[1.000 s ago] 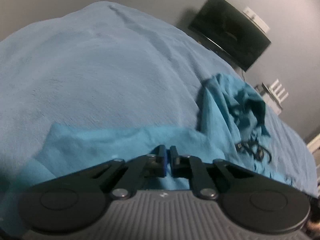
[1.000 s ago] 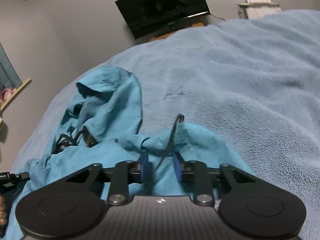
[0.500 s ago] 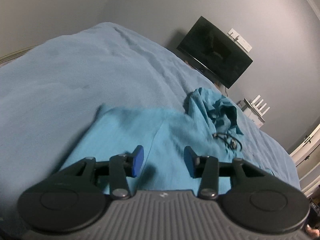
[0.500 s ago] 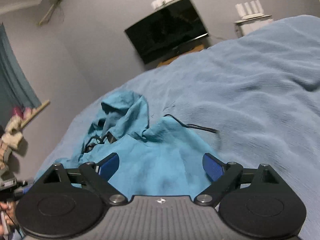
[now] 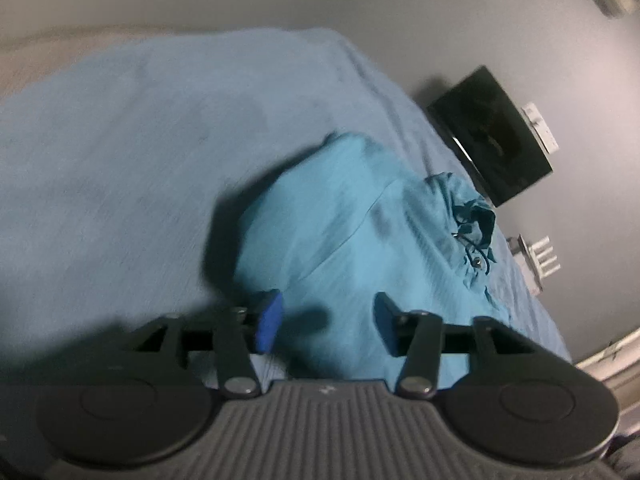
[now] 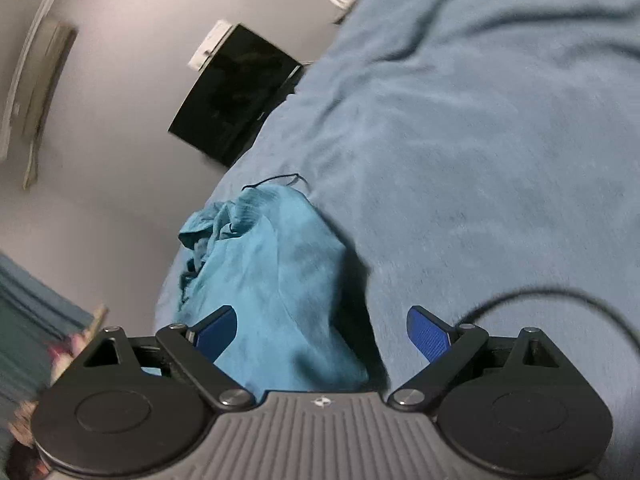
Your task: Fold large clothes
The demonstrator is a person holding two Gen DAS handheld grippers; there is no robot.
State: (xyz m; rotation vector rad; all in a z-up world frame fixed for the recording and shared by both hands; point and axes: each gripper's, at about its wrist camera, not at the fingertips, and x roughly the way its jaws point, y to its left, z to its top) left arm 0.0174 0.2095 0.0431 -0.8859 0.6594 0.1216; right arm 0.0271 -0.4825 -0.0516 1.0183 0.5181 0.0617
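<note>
A teal hooded garment (image 5: 352,248) lies folded on a pale blue blanket (image 5: 120,152), its hood and dark drawstrings (image 5: 474,248) bunched at the far end. My left gripper (image 5: 326,326) hovers over the garment's near edge, its jaws opening with nothing pressed between the blue pads (image 5: 270,320). In the right wrist view the same garment (image 6: 272,280) lies left of centre on the blanket (image 6: 480,160). My right gripper (image 6: 322,334) stands wide open above its near edge, holding nothing. A dark cord (image 6: 540,300) arcs over the blanket by the right finger.
A black screen (image 5: 488,136) hangs on the grey wall past the bed, with a white router (image 5: 540,260) beside it. In the right wrist view the screen (image 6: 232,92) is at upper left, and a curtain (image 6: 32,300) and blurred objects sit at the left edge.
Both grippers let go of the teal cloth and opened. Both pulled back from the garment and rolled, so more of it lies flat ahead.
</note>
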